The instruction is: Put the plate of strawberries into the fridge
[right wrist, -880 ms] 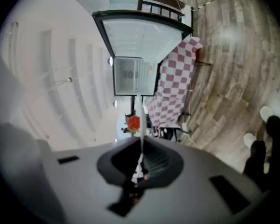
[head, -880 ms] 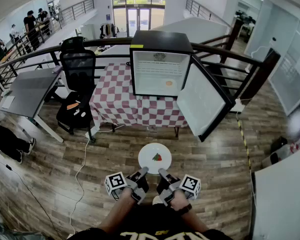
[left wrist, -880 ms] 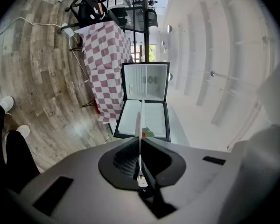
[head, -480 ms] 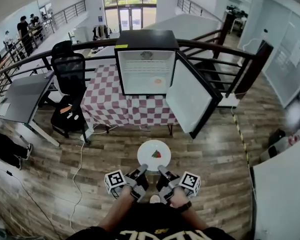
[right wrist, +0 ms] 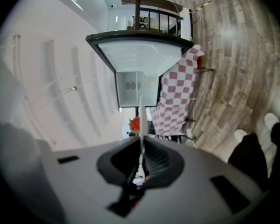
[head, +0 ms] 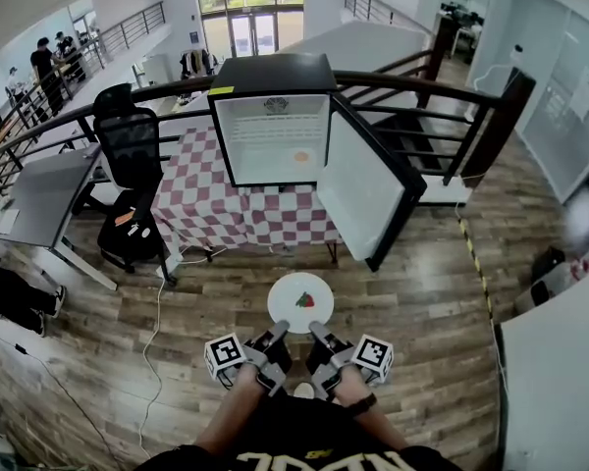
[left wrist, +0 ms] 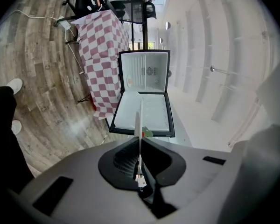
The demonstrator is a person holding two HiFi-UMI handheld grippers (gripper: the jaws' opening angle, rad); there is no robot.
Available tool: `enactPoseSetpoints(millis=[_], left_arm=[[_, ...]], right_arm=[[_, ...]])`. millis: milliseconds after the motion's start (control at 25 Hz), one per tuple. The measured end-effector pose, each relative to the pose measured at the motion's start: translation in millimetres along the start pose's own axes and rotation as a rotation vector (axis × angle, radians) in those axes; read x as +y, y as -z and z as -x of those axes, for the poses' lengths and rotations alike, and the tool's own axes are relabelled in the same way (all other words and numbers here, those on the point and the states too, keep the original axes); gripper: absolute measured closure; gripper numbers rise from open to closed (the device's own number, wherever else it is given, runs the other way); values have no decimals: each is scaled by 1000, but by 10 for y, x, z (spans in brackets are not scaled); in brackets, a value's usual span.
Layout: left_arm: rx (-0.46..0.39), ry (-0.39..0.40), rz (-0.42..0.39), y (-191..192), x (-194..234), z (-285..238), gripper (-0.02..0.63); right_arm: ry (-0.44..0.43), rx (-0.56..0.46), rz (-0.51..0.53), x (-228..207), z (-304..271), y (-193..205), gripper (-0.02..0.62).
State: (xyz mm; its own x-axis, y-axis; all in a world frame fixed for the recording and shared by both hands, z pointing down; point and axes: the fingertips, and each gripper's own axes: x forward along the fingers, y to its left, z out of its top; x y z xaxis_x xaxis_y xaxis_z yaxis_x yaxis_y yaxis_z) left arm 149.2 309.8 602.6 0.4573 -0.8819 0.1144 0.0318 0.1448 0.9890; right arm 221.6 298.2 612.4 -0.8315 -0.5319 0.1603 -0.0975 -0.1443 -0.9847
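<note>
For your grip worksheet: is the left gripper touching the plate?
Touching. The left gripper view shows the left gripper clamped on the plate, at its rim.

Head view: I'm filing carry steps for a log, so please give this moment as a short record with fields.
plate: white, held over the wooden floor
contents: one strawberry near the middle
left gripper: shut on the plate's near rim, left side
right gripper: shut on the near rim, right side
fridge: small, black, on the checked table ahead
fridge door: open wide, swung right
inside: white walls, one small orange thing
</note>
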Motion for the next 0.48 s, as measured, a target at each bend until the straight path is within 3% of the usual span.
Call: enactPoseSetpoints(millis=[200, 480], left_arm=[[-21, -13, -11, -142, 32, -74, 577], [-12, -26, 27, -640, 71, -340, 577]], right_arm=[[10, 42, 80, -39, -161, -79, 563], [11, 36, 47, -48, -693, -275, 563]])
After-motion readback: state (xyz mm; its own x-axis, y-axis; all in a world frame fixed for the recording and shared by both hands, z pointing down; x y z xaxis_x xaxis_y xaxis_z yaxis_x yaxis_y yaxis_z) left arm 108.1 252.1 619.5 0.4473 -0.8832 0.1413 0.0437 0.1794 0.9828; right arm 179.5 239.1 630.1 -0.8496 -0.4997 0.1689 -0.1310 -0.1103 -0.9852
